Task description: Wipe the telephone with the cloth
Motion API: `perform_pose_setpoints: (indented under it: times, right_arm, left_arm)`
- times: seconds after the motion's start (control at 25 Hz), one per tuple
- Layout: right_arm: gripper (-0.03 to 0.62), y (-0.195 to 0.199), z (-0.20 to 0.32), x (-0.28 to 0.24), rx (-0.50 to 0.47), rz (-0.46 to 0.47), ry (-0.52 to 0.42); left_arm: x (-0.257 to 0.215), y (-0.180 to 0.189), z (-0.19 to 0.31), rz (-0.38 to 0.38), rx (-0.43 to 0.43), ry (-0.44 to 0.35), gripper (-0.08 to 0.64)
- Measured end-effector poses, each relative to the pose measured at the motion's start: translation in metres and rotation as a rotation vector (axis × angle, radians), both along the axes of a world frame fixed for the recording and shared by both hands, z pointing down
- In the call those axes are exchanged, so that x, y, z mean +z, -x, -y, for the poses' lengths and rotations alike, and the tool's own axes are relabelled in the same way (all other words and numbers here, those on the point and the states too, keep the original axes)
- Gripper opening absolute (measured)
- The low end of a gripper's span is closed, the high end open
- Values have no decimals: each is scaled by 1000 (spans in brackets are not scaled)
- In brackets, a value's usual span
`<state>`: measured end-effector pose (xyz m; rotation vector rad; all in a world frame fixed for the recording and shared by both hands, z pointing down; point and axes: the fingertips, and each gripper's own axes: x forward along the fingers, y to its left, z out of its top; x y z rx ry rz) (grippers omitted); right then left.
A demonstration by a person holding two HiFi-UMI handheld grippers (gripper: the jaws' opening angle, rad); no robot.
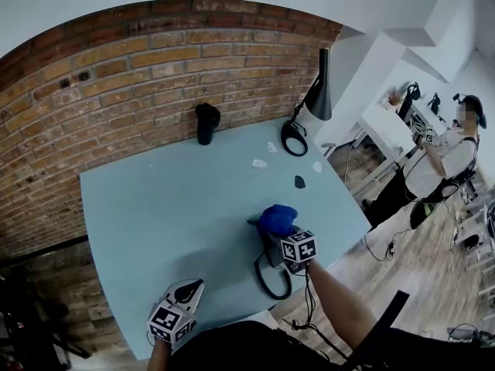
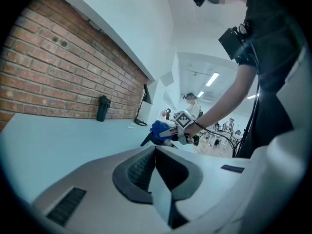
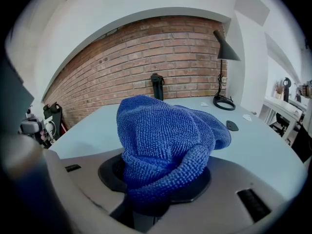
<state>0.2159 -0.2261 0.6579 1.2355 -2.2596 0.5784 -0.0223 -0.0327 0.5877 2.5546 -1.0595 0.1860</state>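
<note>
Two grippers are over a smooth pale-blue worktop (image 1: pixel 155 207): just below frame centre, the right gripper (image 1: pixel 288 236) pinches a bunched, nubbly blue cloth (image 3: pixel 163 140) over the dark, hard-shelled telephone (image 1: pixel 268 250) with its looping cord (image 1: pixel 271 283), while the left gripper (image 1: pixel 186 294), lower left, is pressed together, empty. To wipe well, press the soft wad flat and drag slowly, probably steadying the telephone with the idle gripper.
</note>
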Motion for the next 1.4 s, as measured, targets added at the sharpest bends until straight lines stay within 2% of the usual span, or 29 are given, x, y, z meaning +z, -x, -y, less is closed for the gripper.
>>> perform_pose_setpoints:
  times: [1.4]
  right_arm:
    - [193, -9, -39, 18, 18, 13, 11]
  left_arm:
    - [9, -4, -2, 10, 27, 24, 0]
